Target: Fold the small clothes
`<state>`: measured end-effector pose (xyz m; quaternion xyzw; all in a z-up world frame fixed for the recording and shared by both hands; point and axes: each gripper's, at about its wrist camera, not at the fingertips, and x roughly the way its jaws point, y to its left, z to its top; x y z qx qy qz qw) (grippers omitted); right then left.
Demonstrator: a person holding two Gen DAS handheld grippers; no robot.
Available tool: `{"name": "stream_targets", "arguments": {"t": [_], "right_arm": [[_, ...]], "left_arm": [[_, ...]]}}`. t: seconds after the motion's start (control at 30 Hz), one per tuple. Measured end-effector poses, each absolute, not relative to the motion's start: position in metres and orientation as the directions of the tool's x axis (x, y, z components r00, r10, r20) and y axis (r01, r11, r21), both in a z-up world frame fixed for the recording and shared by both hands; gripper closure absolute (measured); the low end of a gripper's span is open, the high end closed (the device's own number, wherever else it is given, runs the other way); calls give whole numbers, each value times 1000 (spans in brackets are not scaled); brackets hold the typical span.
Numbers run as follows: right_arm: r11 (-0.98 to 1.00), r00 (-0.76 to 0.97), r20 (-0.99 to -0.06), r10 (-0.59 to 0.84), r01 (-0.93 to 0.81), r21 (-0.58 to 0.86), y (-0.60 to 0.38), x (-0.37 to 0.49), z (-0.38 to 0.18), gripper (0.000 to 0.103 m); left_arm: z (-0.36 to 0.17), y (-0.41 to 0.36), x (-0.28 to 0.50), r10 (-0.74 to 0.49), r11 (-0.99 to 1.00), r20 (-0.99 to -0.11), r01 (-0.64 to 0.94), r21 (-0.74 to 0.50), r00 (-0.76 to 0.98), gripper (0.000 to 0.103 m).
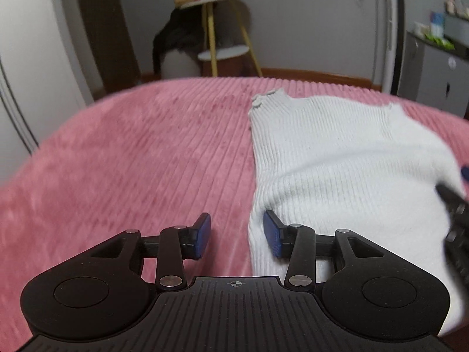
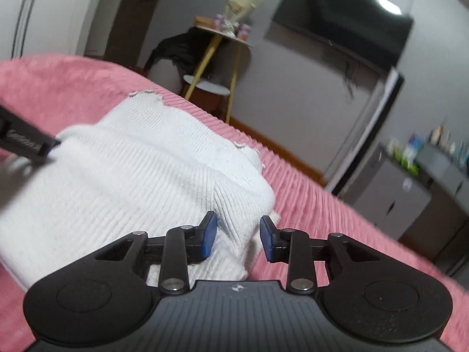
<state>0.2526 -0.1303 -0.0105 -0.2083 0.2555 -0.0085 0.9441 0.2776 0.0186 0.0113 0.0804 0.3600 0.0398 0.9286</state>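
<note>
A white ribbed knit garment (image 1: 337,158) lies on the pink ribbed bedspread (image 1: 132,161), its scalloped hem at the far end. My left gripper (image 1: 236,236) is open at the garment's near left edge; the right finger rests over the cloth, the left over the bedspread. In the right wrist view the garment (image 2: 132,176) is folded and bulges up. My right gripper (image 2: 239,237) is open with the garment's near right corner between its jaws. The left gripper (image 2: 26,143) shows at the far left edge, the right gripper (image 1: 457,220) at the left view's right edge.
Beyond the bed stand a yellow-legged side table (image 1: 217,29) with small items, a dark garment draped beside it (image 1: 178,38), a wall TV (image 2: 343,20) and a grey cabinet (image 2: 425,193) at the right. The bedspread extends wide to the left.
</note>
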Motion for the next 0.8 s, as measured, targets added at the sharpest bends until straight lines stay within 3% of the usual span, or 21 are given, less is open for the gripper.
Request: {"name": "stream_targets", "arguments": {"t": [0.13,0.27,0.33,0.6,0.8], "right_arm": [[915,870,-478,-117,-92,-392,-129,249,-3,70],[970,849,-521,-94,-39,-239,-136,221,32,57],[981,848,-526,-66,-40,-188,-135,202,39,52],[979,764,-632,-126,-7,-204,-143,186,16,51],[956,735,-656,-174,-34,-291,-141,203,0,31]], "left_arm": [[22,26,270,128,982,-669,2,191,732,51],[42,42,245,94,995,-698,-40,93,710,34],[45,46,232,73,997,-709,-47,56,701,34],[33,45,223,92,995,-757,-34,92,647,32],[17,47,236,156,987,-805,-66,144,572,33]]}}
